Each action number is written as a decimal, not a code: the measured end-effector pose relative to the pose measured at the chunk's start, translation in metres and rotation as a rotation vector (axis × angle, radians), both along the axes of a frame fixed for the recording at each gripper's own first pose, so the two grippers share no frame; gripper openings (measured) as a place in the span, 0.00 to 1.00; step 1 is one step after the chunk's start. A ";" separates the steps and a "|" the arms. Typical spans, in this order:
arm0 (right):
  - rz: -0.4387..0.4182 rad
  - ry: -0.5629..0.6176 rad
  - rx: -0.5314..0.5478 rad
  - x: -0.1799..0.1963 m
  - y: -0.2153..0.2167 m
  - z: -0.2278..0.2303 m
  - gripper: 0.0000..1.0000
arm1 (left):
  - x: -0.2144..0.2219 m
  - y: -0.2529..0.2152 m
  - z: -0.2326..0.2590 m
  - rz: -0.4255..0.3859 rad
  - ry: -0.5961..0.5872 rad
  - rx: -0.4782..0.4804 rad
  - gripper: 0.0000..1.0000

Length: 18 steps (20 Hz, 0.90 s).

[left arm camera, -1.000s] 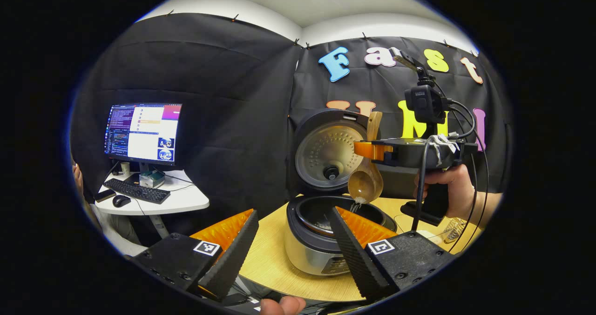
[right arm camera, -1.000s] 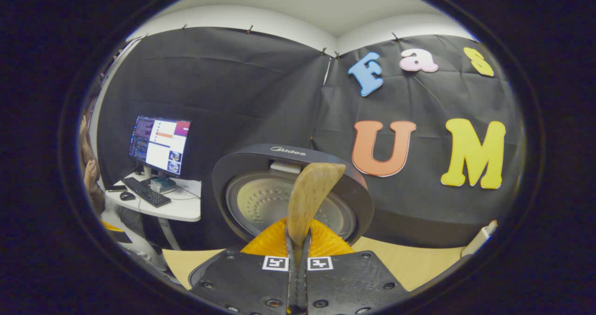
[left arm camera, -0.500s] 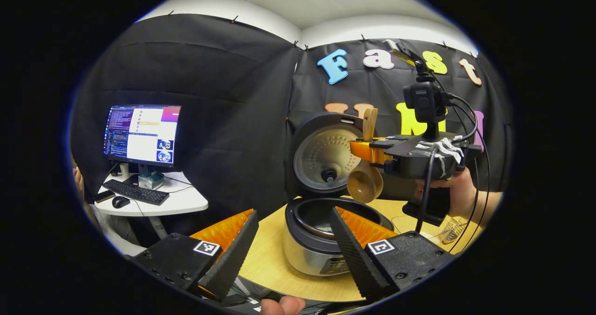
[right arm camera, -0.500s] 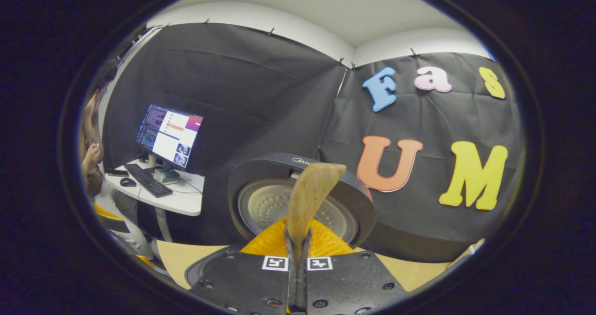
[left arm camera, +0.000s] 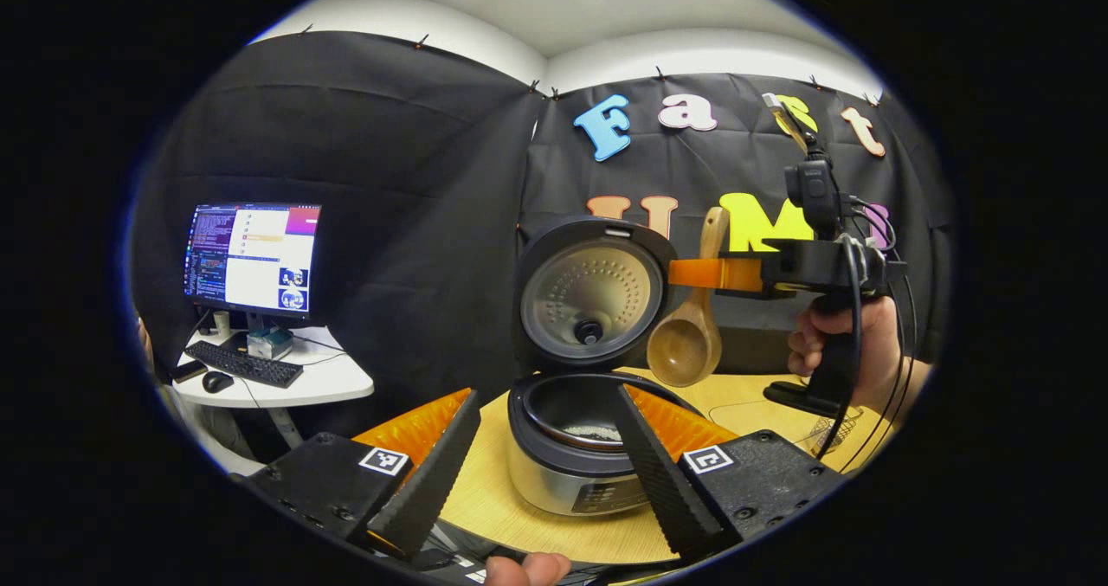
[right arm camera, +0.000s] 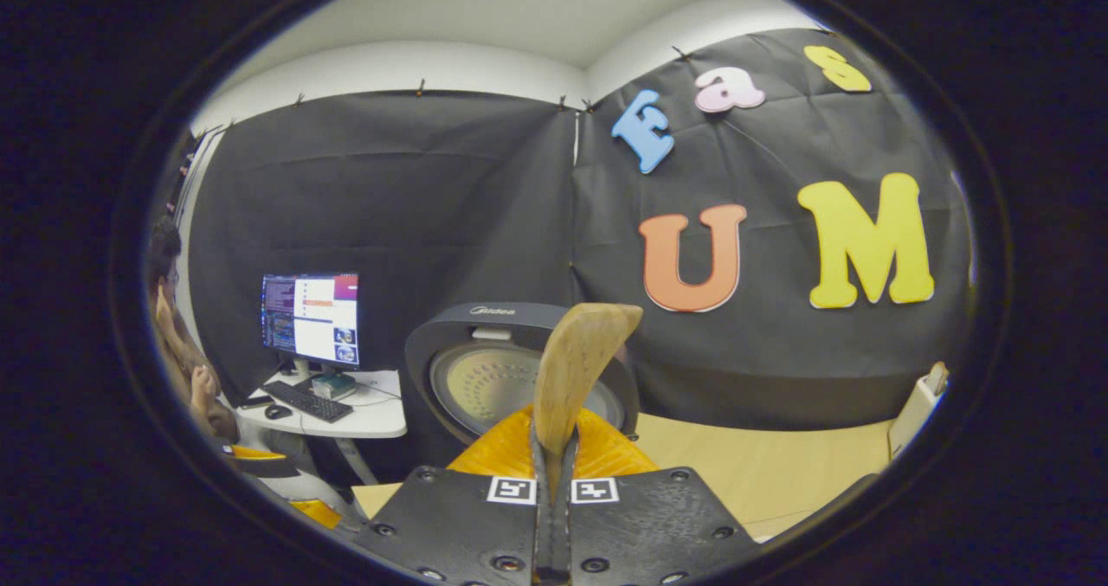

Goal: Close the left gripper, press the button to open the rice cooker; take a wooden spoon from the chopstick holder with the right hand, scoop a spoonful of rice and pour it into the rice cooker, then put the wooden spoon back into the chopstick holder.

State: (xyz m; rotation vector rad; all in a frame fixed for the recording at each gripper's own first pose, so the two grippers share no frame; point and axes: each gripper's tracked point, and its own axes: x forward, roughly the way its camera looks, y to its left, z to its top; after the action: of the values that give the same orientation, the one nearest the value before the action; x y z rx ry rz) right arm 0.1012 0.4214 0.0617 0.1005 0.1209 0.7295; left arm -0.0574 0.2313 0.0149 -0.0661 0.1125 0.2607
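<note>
The rice cooker [left arm camera: 571, 473] stands on the wooden table with its lid [left arm camera: 591, 292] raised, and some rice lies in the inner pot. My left gripper [left arm camera: 545, 394] hovers open in front of it, holding nothing. To the right of the lid, a hand holds my right gripper [left arm camera: 692, 273], shut on the wooden spoon [left arm camera: 684, 352]. The spoon's empty bowl hangs down beside the lid. In the right gripper view the spoon's handle [right arm camera: 576, 361] sticks up from my shut right gripper [right arm camera: 554, 452], with the cooker lid [right arm camera: 485, 378] behind. The wire chopstick holder [left arm camera: 833, 430] peeks out low on the right, mostly hidden.
A white desk [left arm camera: 320, 383] with a monitor [left arm camera: 251, 257], keyboard and mouse stands to the left beyond the table edge. A person sits at the far left [right arm camera: 186, 361]. A white object [right arm camera: 919, 406] stands at the table's right side.
The spoon was tipped over the pot with rice falling from it. My right gripper has since carried the emptied spoon up and to the right, clear of the pot. My left gripper stays open.
</note>
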 end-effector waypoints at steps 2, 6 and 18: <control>-0.018 0.058 0.057 0.005 -0.025 0.003 0.01 | 0.003 -0.013 0.002 -0.025 0.000 0.005 0.99; -0.098 0.151 0.133 0.018 -0.093 -0.001 0.00 | 0.008 -0.034 0.008 -0.063 -0.016 0.011 0.99; -0.546 0.160 0.232 0.041 -0.352 -0.038 0.00 | 0.021 -0.068 0.006 -0.122 -0.007 0.041 0.99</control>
State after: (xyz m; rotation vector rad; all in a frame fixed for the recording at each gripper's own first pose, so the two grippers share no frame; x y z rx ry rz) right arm 0.1424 0.0694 0.0241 0.3975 0.1532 0.1859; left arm -0.0366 0.1630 0.0208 -0.0192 0.1039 0.1406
